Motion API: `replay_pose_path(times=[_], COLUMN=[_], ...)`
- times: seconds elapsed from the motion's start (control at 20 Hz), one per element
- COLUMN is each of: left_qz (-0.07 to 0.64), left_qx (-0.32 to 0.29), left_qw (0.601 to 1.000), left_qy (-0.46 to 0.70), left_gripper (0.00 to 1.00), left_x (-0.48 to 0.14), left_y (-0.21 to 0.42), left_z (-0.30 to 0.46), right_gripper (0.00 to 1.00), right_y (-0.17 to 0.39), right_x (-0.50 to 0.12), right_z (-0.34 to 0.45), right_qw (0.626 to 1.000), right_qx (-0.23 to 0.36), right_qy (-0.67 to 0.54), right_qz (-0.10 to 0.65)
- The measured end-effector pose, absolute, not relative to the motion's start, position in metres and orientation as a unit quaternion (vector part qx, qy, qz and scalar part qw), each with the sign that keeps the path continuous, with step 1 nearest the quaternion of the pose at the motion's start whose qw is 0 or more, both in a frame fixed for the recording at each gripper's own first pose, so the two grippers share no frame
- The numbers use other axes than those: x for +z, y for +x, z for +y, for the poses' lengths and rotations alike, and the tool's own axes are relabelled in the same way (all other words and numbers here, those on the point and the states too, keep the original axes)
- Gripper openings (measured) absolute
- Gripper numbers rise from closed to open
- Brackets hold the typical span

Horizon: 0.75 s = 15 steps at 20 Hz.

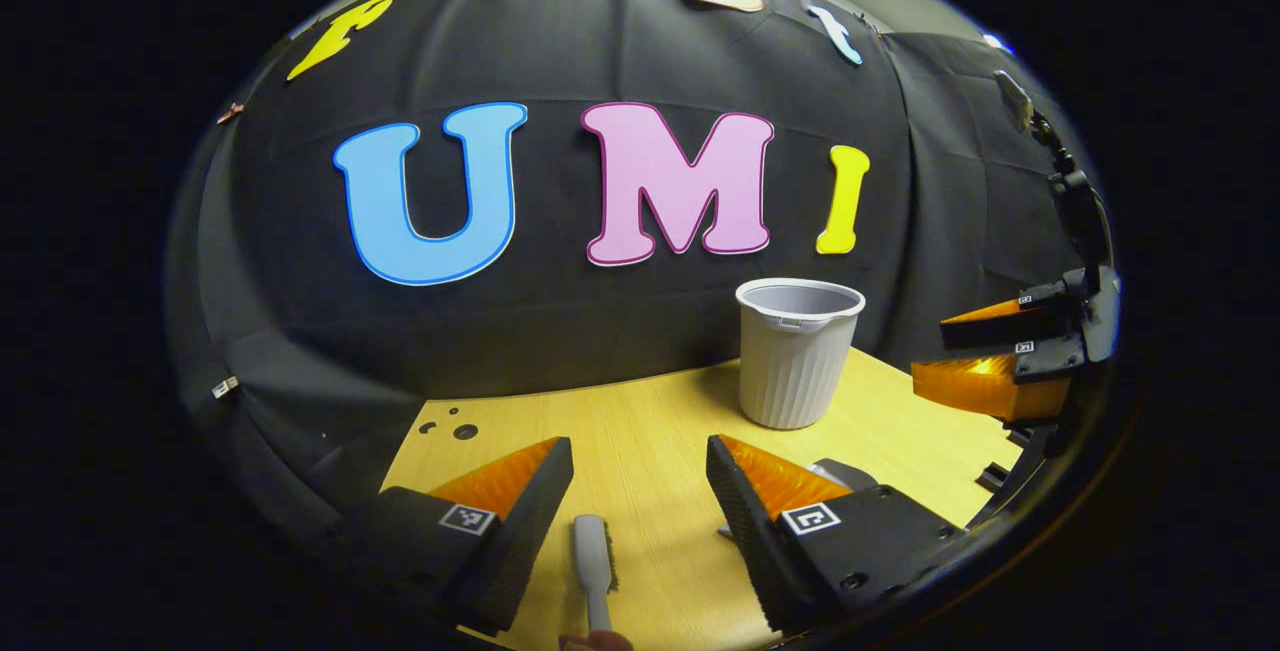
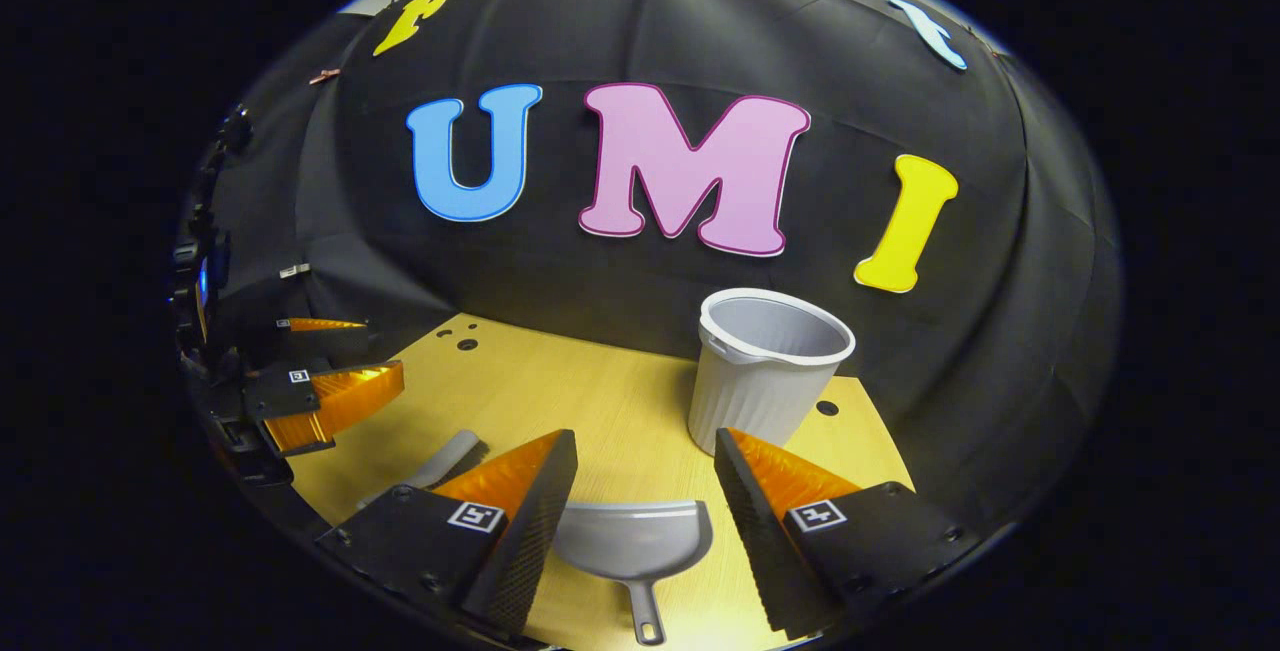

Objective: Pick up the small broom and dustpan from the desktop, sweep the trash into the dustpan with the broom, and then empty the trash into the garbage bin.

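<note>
Both tongs gape wide over the pale wooden bench (image 2: 600, 401): left tongs (image 1: 640, 491) above a small grey plastic broom (image 1: 594, 559), right tongs (image 2: 645, 486) above a grey plastic dustpan (image 2: 632, 541), neither gripping anything.

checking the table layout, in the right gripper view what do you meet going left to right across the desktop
left gripper → small broom → dustpan → garbage bin
</note>
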State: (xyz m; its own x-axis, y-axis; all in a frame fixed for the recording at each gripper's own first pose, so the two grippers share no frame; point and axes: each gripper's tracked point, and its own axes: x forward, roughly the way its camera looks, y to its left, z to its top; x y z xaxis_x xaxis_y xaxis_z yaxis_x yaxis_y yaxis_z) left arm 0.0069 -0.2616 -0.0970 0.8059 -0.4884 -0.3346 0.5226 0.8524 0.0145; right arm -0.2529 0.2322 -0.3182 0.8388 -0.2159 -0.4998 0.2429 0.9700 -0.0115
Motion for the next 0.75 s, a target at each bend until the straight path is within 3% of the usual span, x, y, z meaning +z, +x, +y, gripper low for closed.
replay_pose_path(times=[0.35,0.75], left_qz=[0.161,0.16], left_qx=[-0.267,-0.263], left_qw=[0.949,0.95], left_qy=[0.045,0.049], left_gripper=[0.92,0.92], left_x=[-0.101,-0.098], left_y=[0.009,0.003], left_z=[-0.244,-0.243], right_gripper=[0.97,0.97], right_y=[-0.254,-0.251], right_x=[-0.308,-0.302], right_z=[0.24,0.242], right_qw=[0.959,0.959], right_qx=[-0.143,-0.14], right_qy=[0.015,0.01], right_qz=[0.244,0.245])
